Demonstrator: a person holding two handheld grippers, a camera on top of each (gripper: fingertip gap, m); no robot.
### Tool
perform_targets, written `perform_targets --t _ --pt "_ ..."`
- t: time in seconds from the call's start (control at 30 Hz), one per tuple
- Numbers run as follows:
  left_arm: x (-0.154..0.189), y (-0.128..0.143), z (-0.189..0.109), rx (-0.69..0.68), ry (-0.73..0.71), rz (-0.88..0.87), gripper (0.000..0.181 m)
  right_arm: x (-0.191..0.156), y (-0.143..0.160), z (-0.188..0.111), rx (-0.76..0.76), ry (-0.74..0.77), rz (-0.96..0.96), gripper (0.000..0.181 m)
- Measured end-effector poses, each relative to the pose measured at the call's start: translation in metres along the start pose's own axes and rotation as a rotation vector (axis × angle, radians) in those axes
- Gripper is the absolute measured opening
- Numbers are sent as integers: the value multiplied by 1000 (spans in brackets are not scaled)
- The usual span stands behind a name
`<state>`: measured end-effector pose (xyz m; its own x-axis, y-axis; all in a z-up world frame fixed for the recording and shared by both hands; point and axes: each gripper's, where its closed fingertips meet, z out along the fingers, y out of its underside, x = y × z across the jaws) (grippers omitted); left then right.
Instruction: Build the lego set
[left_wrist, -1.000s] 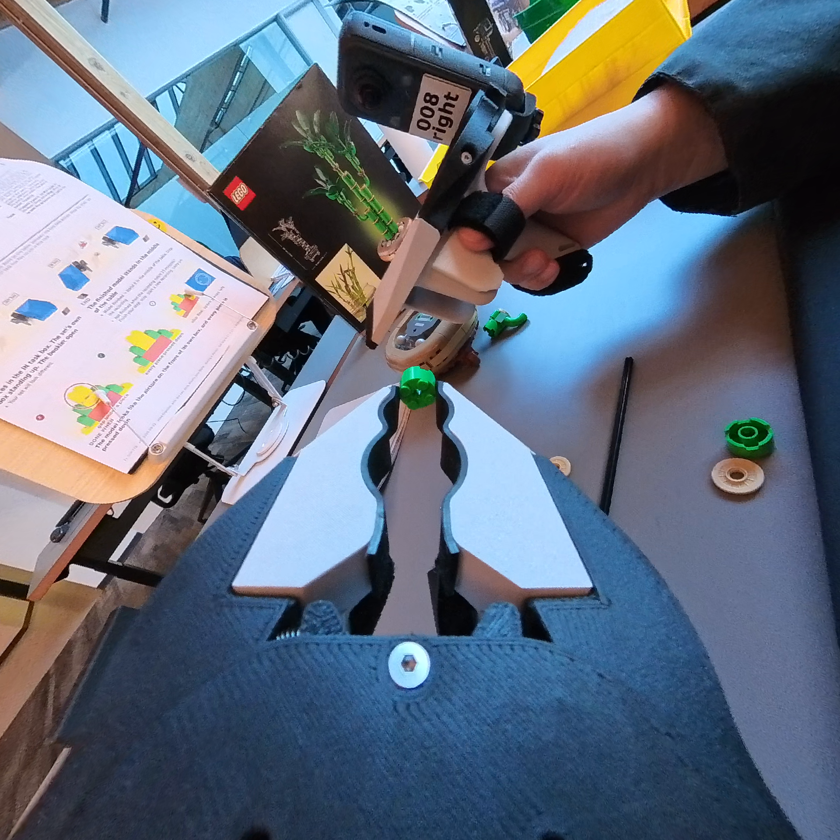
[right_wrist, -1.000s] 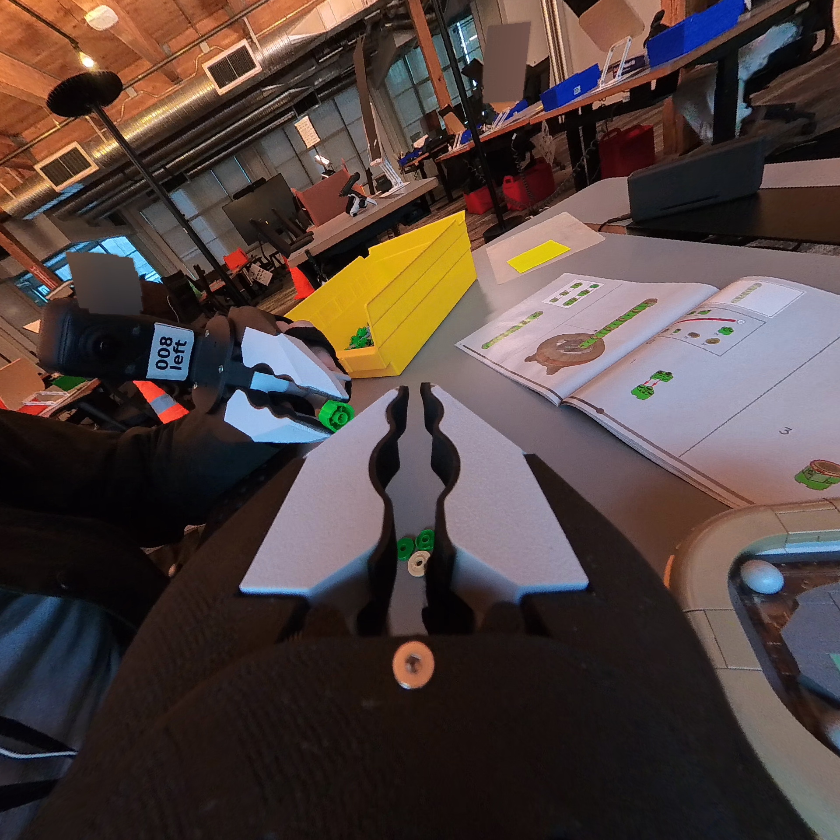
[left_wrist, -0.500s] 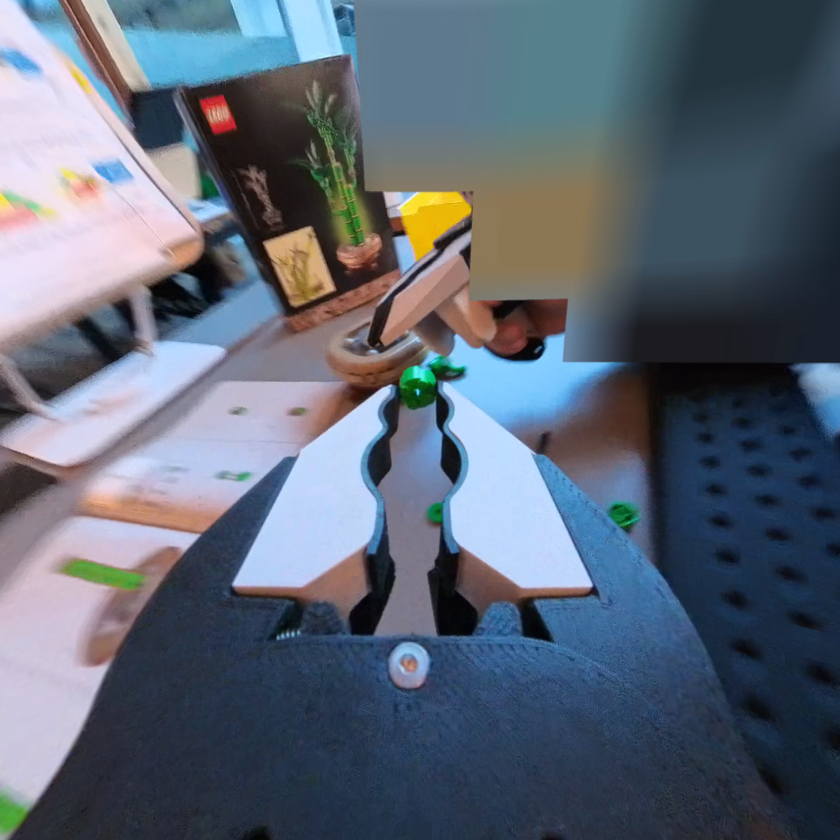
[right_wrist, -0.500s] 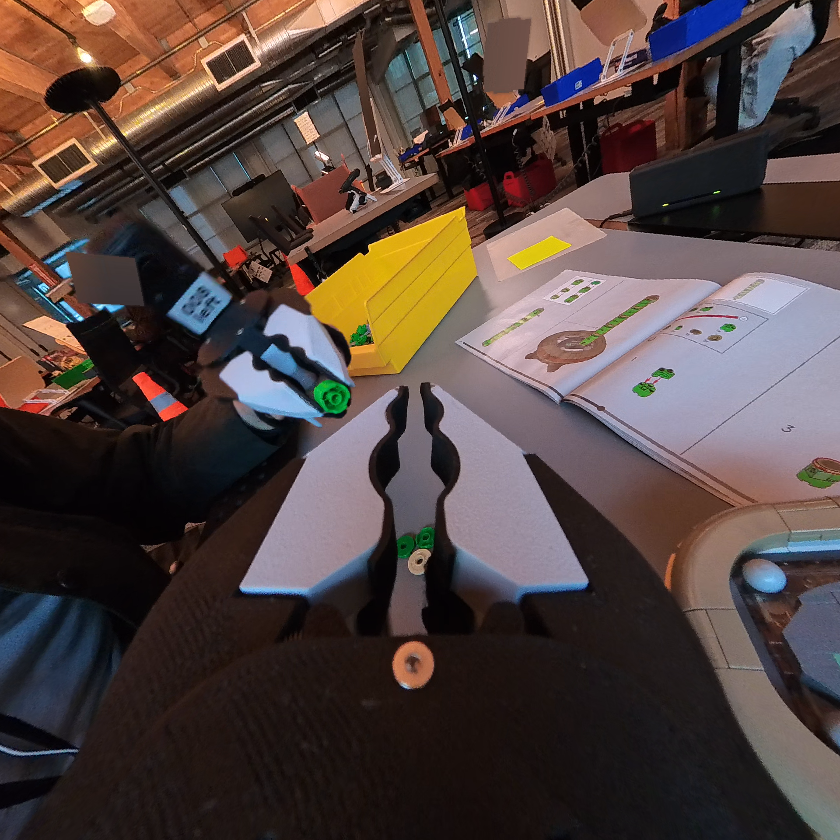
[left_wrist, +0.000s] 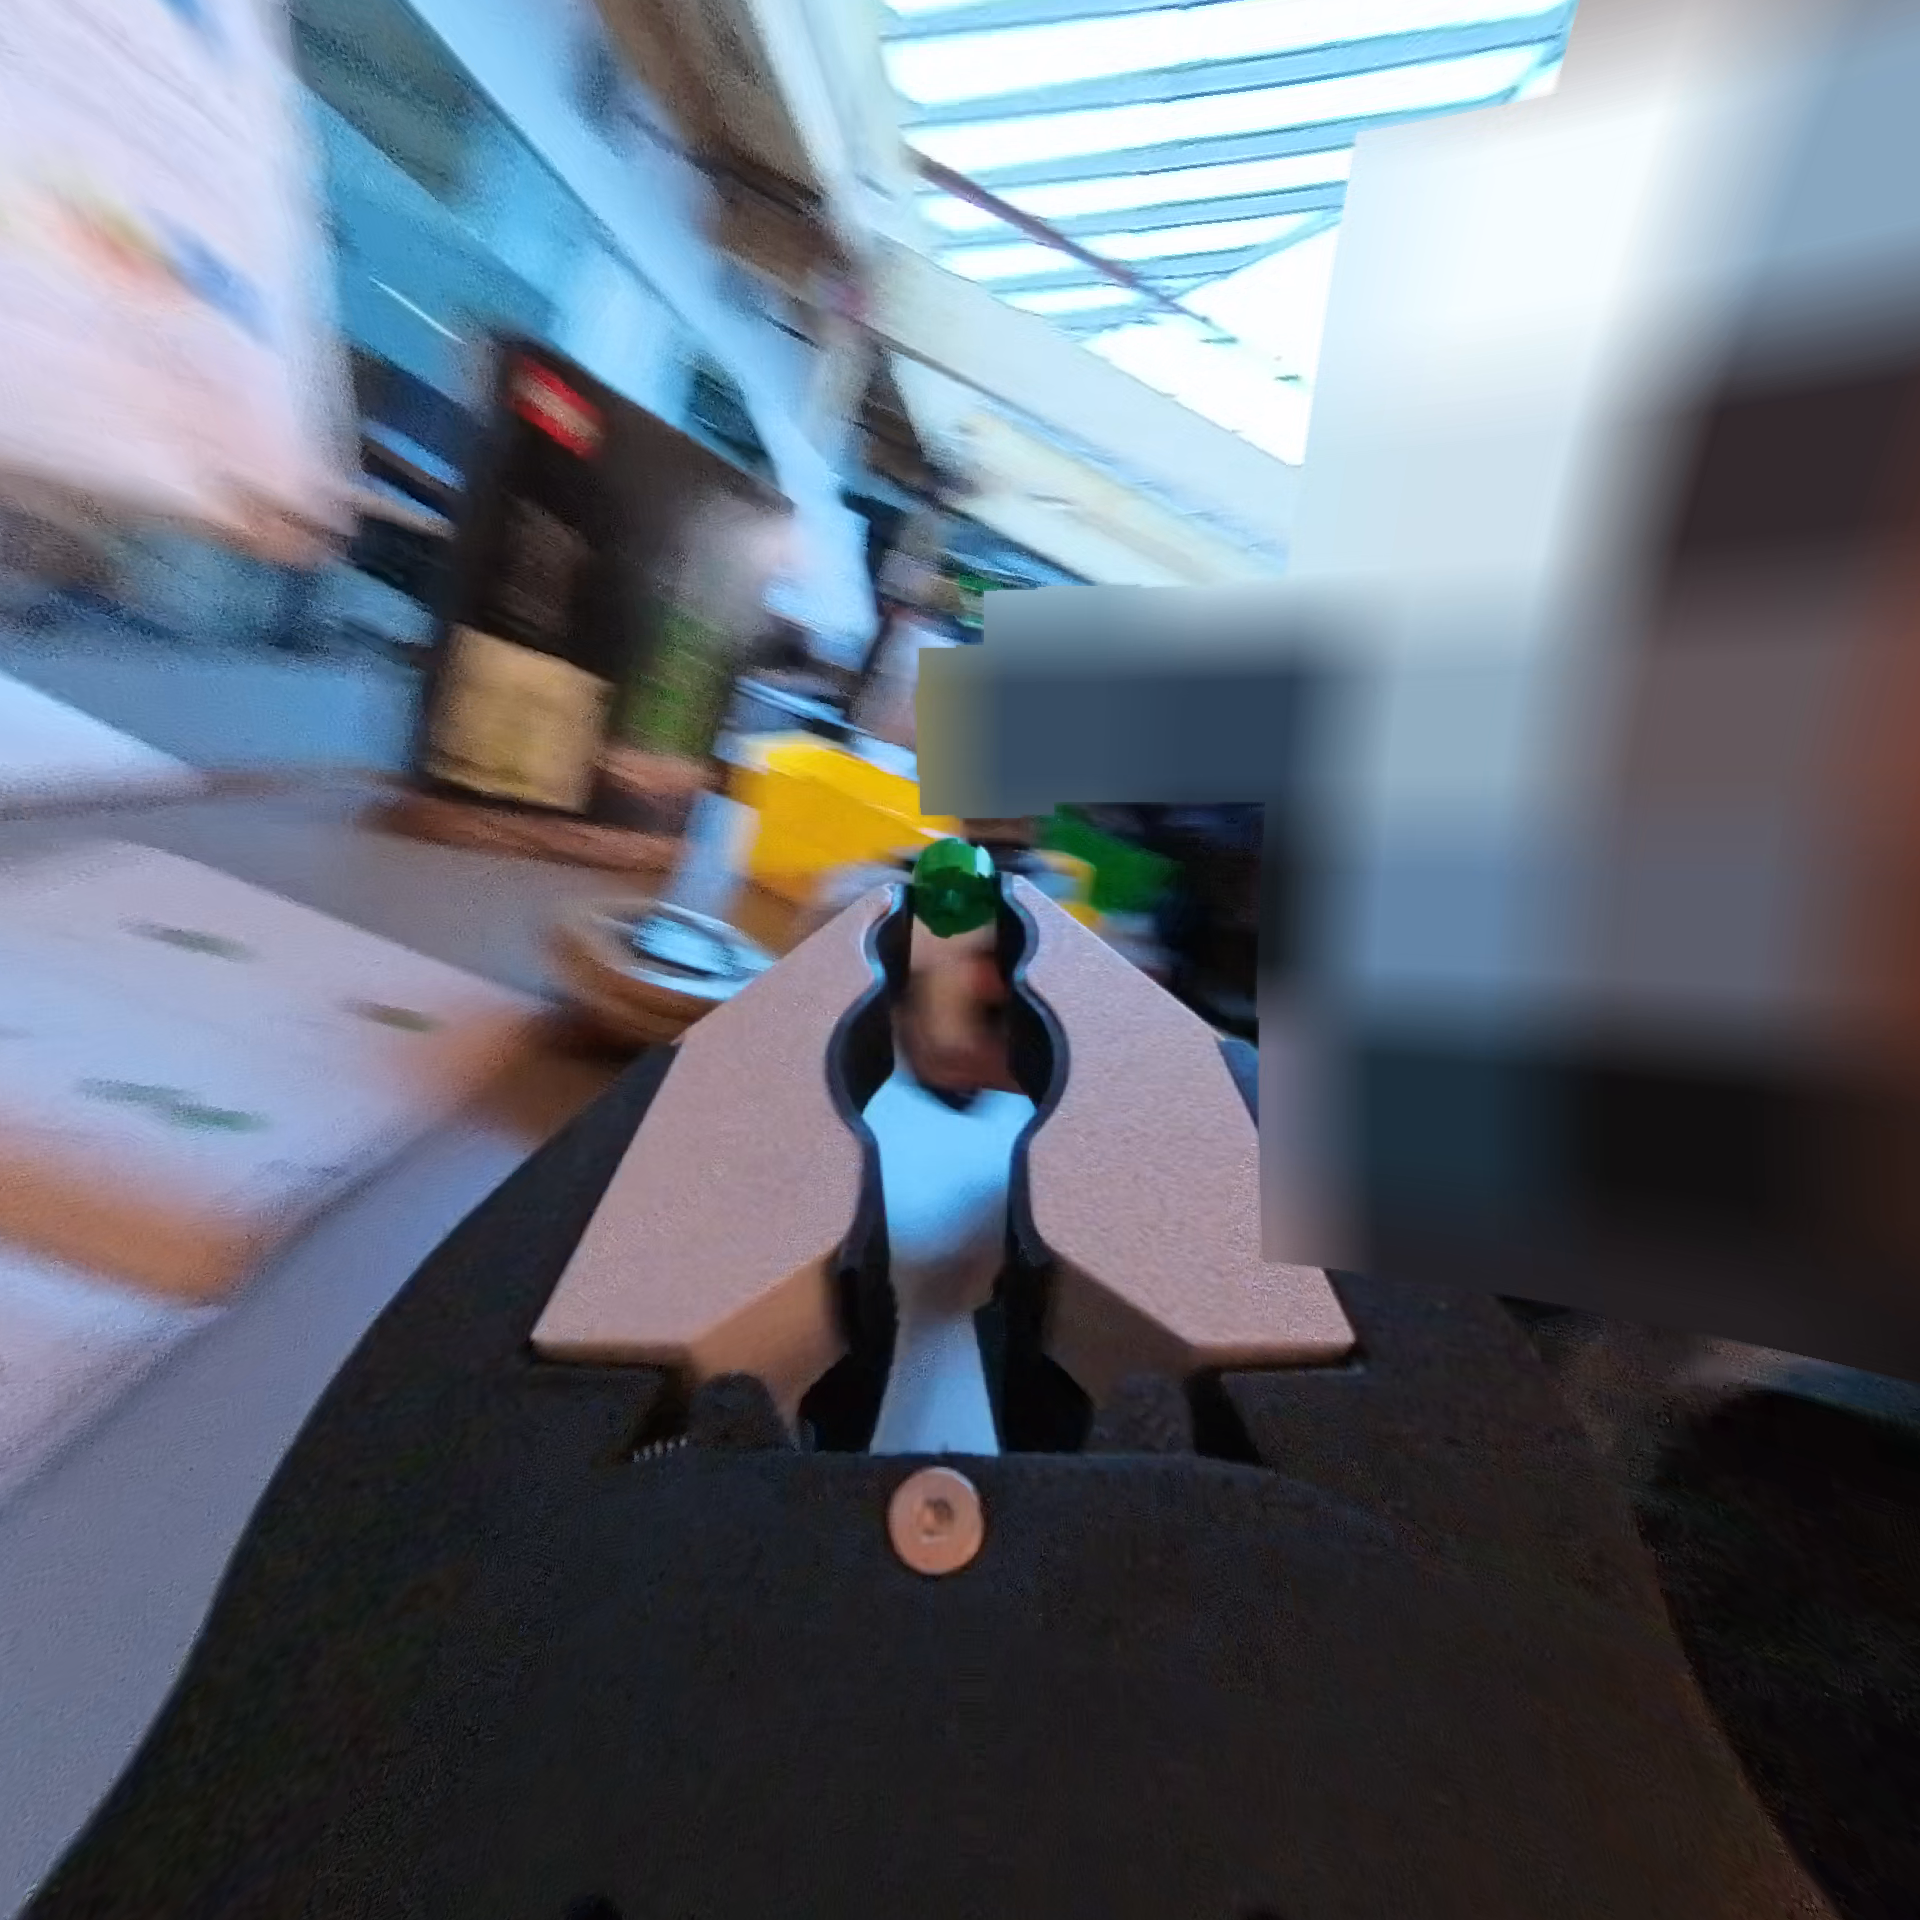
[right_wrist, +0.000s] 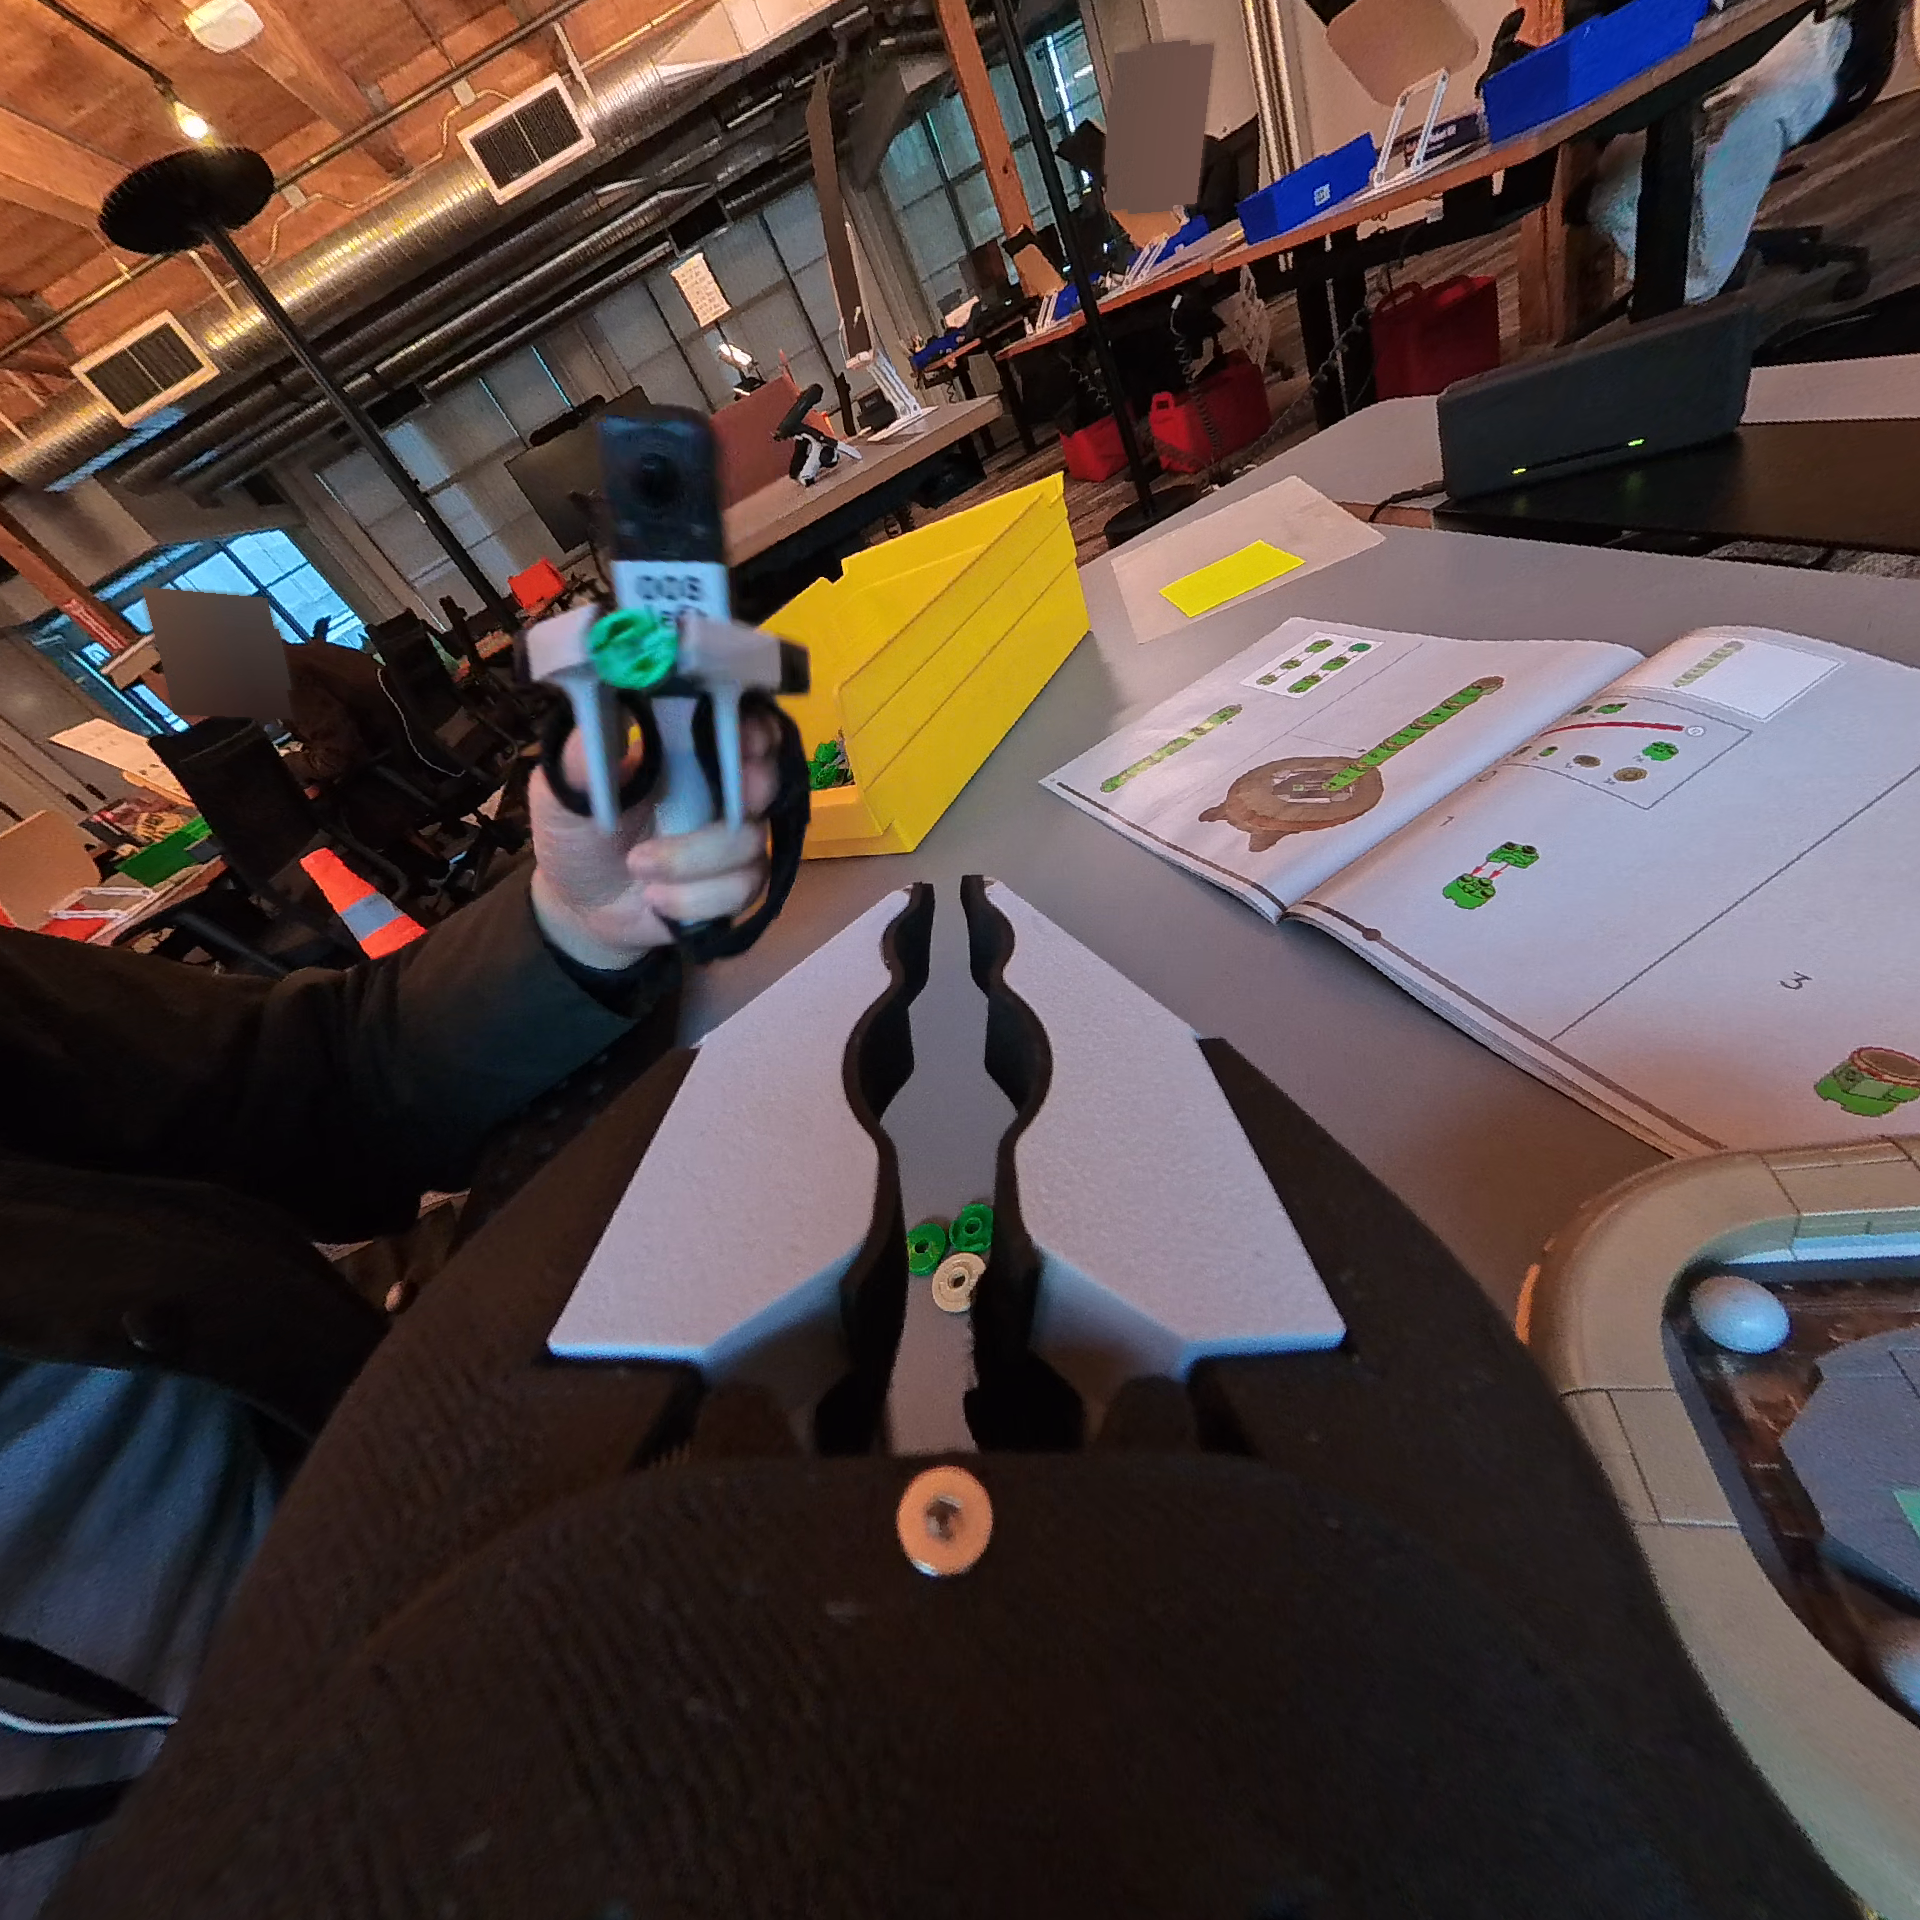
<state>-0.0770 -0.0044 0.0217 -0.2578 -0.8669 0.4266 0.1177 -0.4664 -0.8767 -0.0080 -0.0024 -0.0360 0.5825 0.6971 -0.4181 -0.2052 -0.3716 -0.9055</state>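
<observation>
The left tongs (right_wrist: 634, 649) are raised above the grey counter (right_wrist: 1351, 1039), left of the yellow plastic bin (right_wrist: 935, 644), clenched on a small round green lego piece (right_wrist: 632, 646). They are turned face-on towards the right tongs' camera, probably so the person can check the piece against the open instruction booklet (right_wrist: 1507, 831). The piece is bright green, disc-like, with notched edges. The right tongs (right_wrist: 945, 894) are nearly closed and empty, low over the counter, right of the bin; two green discs (right_wrist: 948, 1236) and a tan one (right_wrist: 956, 1283) lie beneath.
</observation>
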Motion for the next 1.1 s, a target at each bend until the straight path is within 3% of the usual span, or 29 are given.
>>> perform_targets --t 0.03,0.1,0.2,0.27,0.43,0.53,0.63,0.7,0.77,0.83,0.9,1.0,1.1 --pt "-12 -16 -12 50 -167 180 14 0 0 0 2 0 2 5" --pt "-42 -51 -55 112 -592 479 14 0 -1 0 4 -3 6 5" --pt "-69 -93 -144 109 -1209 746 14 0 0 0 2 -3 7 5" --pt "-78 -103 -192 18 -1482 841 14 -1 0 0 1 -6 6 5" --pt "-103 -92 -257 -93 -1688 640 15 -2 0 1 -1 -10 11 5" --pt "-94 -104 -273 4 -1759 655 40 -2 1 2 -3 -12 12 5" --pt "-85 -112 -264 86 -1721 697 51 -1 1 2 -3 -11 16 5" --pt "-84 -114 -253 114 -1660 711 47 -1 1 2 -3 -13 21 6" --pt "-82 -108 -209 122 -1397 722 25 -1 1 2 -3 -12 19 5" --pt "-69 -85 -139 77 -992 705 19 0 2 2 -4 -12 21 6" --pt "-55 -47 -81 -39 -687 637 21 0 2 2 -6 -12 22 6" --pt "-46 8 -33 -251 -521 642 40 1 1 2 -3 -7 20 6" --pt "-34 60 -5 -429 -378 696 32 2 -1 0 10 -1 19 6"
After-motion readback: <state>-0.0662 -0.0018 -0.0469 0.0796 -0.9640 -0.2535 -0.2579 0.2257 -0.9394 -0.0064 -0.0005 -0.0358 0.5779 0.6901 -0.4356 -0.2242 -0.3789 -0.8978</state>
